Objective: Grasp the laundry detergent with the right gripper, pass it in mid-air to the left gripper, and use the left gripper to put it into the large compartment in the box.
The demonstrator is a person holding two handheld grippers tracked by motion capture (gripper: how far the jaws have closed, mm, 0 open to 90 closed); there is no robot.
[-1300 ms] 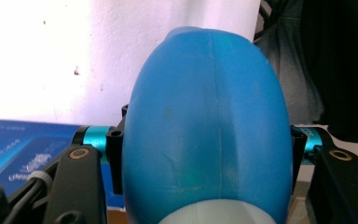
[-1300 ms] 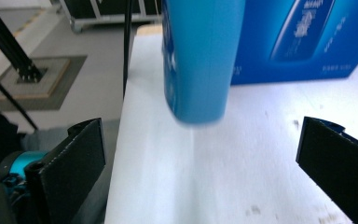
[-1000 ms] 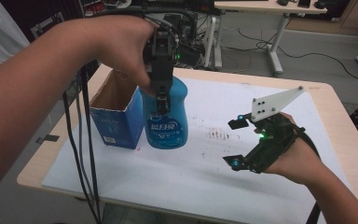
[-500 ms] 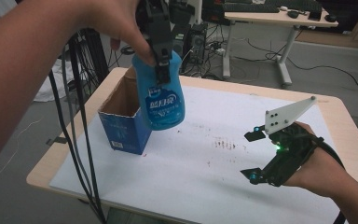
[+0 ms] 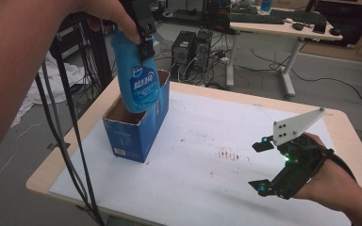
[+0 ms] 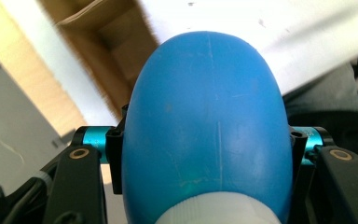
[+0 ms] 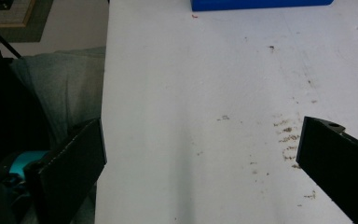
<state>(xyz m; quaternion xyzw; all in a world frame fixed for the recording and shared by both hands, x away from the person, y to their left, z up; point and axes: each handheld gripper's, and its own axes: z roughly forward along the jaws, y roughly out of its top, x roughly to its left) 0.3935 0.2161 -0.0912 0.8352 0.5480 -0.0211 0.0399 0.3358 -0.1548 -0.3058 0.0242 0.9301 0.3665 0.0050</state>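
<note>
A blue plastic bottle (image 5: 139, 77) with a white label hangs upright over the open top of a blue cardboard box (image 5: 139, 134). My left gripper (image 5: 143, 43) is shut on the bottle's upper part from above. In the left gripper view the bottle's rounded shoulder (image 6: 205, 116) sits between the two black jaws of my left gripper (image 6: 205, 144), with the box's brown inside (image 6: 116, 42) below it. My right gripper (image 5: 262, 165) stands open just above the white mat at the right, nothing between its fingers (image 7: 72, 163).
A white mat (image 5: 207, 188) with brown specks covers the wooden table (image 5: 344, 127). The box's blue edge (image 7: 261, 3) lies ahead of the right gripper (image 7: 205, 154). Black cables (image 5: 70, 141) hang past the table's left edge. Desks and computers stand behind.
The left gripper has lifted the bottle from the mat beside the box and carried it left, over the box's opening. The right gripper has stayed in place.
</note>
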